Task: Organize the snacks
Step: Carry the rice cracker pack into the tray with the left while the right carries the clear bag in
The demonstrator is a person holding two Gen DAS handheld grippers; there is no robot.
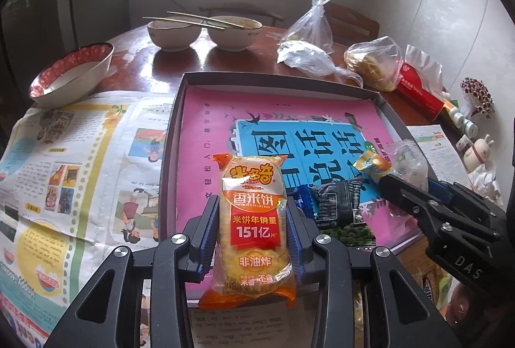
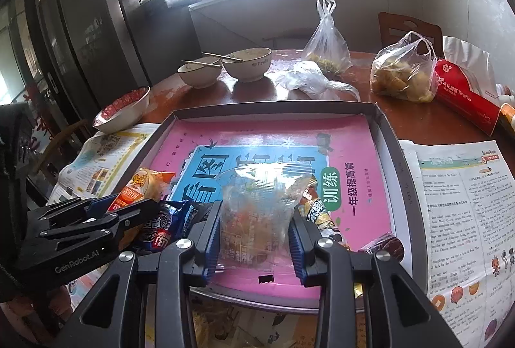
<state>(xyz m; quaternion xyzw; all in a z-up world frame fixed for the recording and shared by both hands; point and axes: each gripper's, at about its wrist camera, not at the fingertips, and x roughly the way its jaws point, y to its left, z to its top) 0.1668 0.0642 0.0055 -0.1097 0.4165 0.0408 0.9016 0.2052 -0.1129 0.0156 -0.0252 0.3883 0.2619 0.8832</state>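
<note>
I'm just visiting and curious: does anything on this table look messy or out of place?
Mostly the used bowls with chopsticks laid across them, beyond the snack tray. The snacks lie bunched in the tray's near corner. Nothing looks spilled or torn.

Printed on the orange rice-cracker packet: 米多奇, 香米饼, XIANGMIBING, 米饼年销量 151亿片, 非油炸. Marked on the black gripper bodies: "DAS" on the right gripper, "GenRobot.AI" on the left gripper. Readable elsewhere: 训练 and 一年级提高篇 on the pink book cover, "Family" on the white bowl, "TangPlus" on the red box.
</note>
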